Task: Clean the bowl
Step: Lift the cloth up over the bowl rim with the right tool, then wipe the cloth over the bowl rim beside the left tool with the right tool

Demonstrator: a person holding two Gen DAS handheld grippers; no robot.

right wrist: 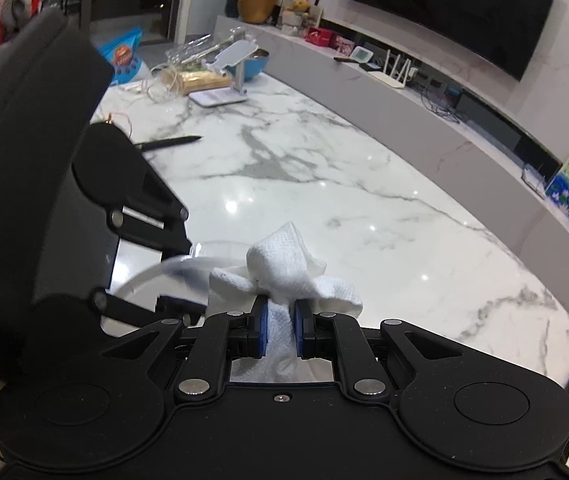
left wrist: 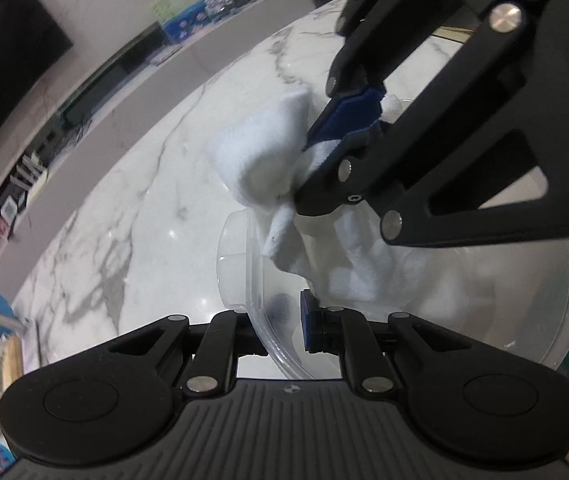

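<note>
Bowl (left wrist: pixel 464 292), one, clear plastic, tilted over marble desk (left wrist: pixel 144 200), rim clamped in left tool (left wrist: pixel 284 326). Right tool (right wrist: pixel 280 326) clamped on one white cloth (right wrist: pixel 284 264), cloth pressed into bowl. Wiping looks mid-way; dark speck inside near rim left, set-down pending.

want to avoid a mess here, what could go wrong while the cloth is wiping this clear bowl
1. The left gripper pinches only the thin rim of the clear plastic bowl; a hard wipe could twist the bowl out of that grip.
2. The right gripper holds the bunched white cloth by a narrow fold, so it may pull free.
3. The marble tabletop looks glossy, so a dropped bowl could slide.
</note>
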